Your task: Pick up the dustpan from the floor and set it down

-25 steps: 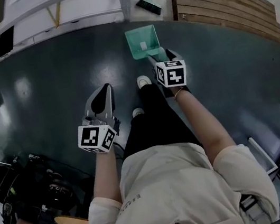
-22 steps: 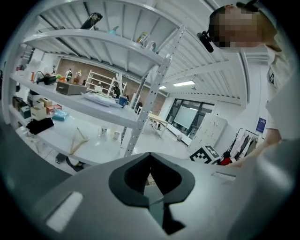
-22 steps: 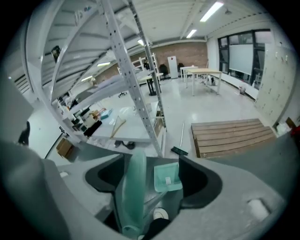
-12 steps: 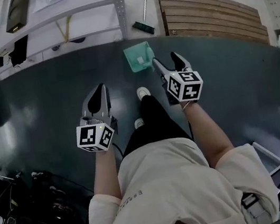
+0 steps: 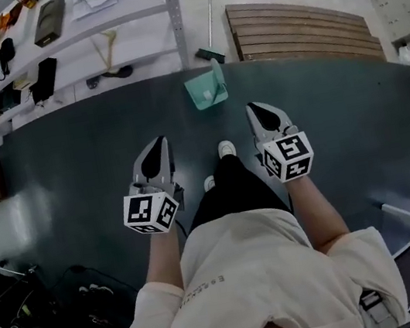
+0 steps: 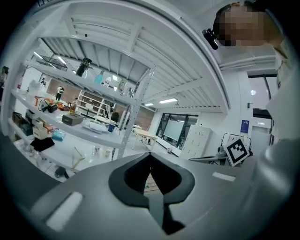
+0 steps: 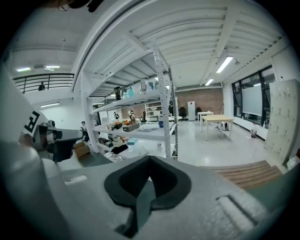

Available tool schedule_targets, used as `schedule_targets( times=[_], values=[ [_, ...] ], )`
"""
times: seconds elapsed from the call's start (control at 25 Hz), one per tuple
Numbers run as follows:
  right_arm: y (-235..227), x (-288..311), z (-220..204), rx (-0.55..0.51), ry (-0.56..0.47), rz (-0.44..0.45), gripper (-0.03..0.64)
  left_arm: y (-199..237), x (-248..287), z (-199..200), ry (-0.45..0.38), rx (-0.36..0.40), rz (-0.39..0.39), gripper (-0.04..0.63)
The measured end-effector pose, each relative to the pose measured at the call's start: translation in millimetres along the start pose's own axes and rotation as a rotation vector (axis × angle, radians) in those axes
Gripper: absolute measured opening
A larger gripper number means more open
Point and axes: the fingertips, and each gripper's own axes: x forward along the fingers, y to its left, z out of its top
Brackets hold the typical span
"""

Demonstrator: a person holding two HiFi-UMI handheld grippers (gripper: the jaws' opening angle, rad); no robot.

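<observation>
The green dustpan [image 5: 205, 91] lies on the dark floor mat [image 5: 78, 158], ahead of the person's feet and apart from both grippers. My right gripper [image 5: 257, 110] hangs above the mat, nearer to me than the dustpan and to its right; its jaws have just been closing and nothing is between them. My left gripper [image 5: 159, 144] is level with it on the left, jaws together and empty. In the left gripper view the left gripper [image 6: 150, 155] points at white shelving. In the right gripper view the right gripper [image 7: 149, 160] points across the room, and the dustpan is out of sight in both.
A broom [image 5: 209, 43] lies on the pale floor behind the dustpan, next to a slatted wooden platform [image 5: 298, 23]. White shelves [image 5: 50, 45] with several items run along the far left. A shoe [image 5: 226, 149] stands between the grippers. Dark gear [image 5: 34, 307] crowds the near left.
Both grippers have risen and drawn back from the dustpan. The right gripper, open by the dustpan's handle before, is now shut and empty. The dustpan stays on the floor.
</observation>
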Motion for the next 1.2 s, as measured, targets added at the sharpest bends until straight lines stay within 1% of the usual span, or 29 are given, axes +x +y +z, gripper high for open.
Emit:
schedule_targets(
  times=[0.12,0.24,0.28,0.36,0.48,0.72,0.84,0.96,1.12,1.2],
  values=[
    [16,-33,-15,-0.019,0.021,-0.009,-0.008,-25,-19,-15,0.014,0.03,-0.047,0.017],
    [22,-68,-32,-0.071,0.045,-0.029,-0.008,-60,-42,-26,0.01,0.093,-0.088,0.017],
    [24,-81,-37,-0.084,0.041,-0.024,-0.008,-73,-49,-31,0.01,0.112,-0.095,0.017],
    [26,-107,-46,-0.095,0.026,-0.005,-0.008,-95,-64,-42,0.009,0.126,-0.098,0.017],
    [33,-153,-61,-0.092,-0.003,0.022,-0.008,-131,-93,-57,0.002,0.13,-0.087,0.017],
    [55,-268,-103,-0.072,-0.024,0.071,-0.008,-214,-177,-95,-0.02,0.123,-0.035,0.017],
    [60,-328,-125,-0.093,-0.021,0.089,-0.008,-267,-220,-107,-0.043,0.112,-0.039,0.017],
    [65,-384,-145,-0.111,-0.035,0.097,-0.008,-312,-261,-118,-0.075,0.128,-0.04,0.017],
    [70,-435,-158,-0.135,-0.043,0.083,-0.008,-341,-298,-124,-0.081,0.142,-0.009,0.017],
    [71,-452,-161,-0.119,-0.049,0.079,-0.008,-348,-312,-126,-0.079,0.139,0.004,0.017]
  ],
)
